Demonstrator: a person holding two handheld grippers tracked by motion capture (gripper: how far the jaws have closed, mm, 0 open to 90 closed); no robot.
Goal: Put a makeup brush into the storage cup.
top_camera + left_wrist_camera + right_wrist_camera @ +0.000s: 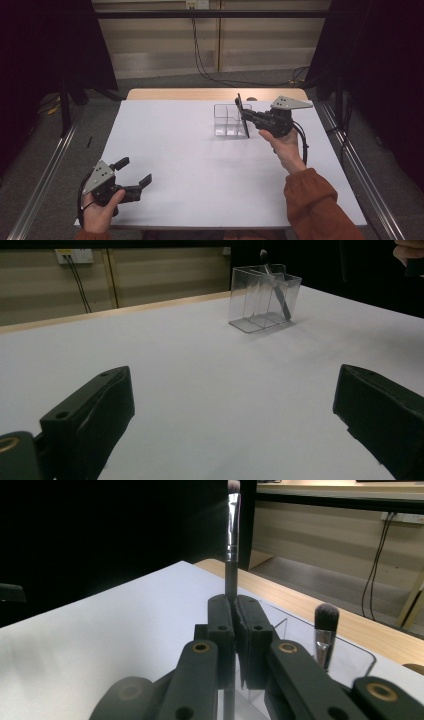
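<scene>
Right fingers (235, 625) clamping a slim makeup brush (231, 535) above the clear organizer (226, 120).

The pads are pinching the dark handle just under the silver ferrule, bristles up, and the brush is hanging over the clear organizer near the far right of the counter (190, 170), where a second brush (326, 630) is already standing. The brush looks light, stiff and smooth, so it is likely to swivel in a loose pinch; a mid-handle grip suits it. The left fingers (134, 172) are resting spread and empty at the near left.
</scene>
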